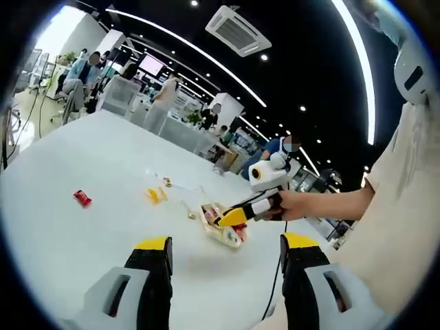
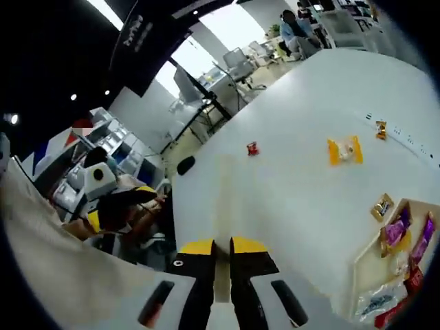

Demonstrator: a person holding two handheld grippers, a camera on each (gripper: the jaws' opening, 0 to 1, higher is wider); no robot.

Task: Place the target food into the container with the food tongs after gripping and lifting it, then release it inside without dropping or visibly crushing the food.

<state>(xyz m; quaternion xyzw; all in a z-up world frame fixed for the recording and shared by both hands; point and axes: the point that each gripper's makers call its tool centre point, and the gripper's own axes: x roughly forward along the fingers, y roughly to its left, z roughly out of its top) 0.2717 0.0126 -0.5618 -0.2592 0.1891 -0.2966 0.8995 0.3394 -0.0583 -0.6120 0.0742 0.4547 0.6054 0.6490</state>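
Judging by looks, small wrapped snacks in the shallow tray (image 2: 385, 265) on the white table (image 1: 82, 254): light, crinkly, slippery; best taken mid-body, gently. Left gripper (image 1: 227, 249) apart, holding nothing; right gripper (image 2: 222, 245) nearly together, gripping nothing. No tongs recognisable.

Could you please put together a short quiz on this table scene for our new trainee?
1. True or false: the left tongs stand open and empty.
2. Which packet lies nearer the tray of snacks? A. the red packet. B. the yellow packet.
3. Fill in: the jaws of the right tongs are ___.
Key: 1 true; 2 B; 3 shut.
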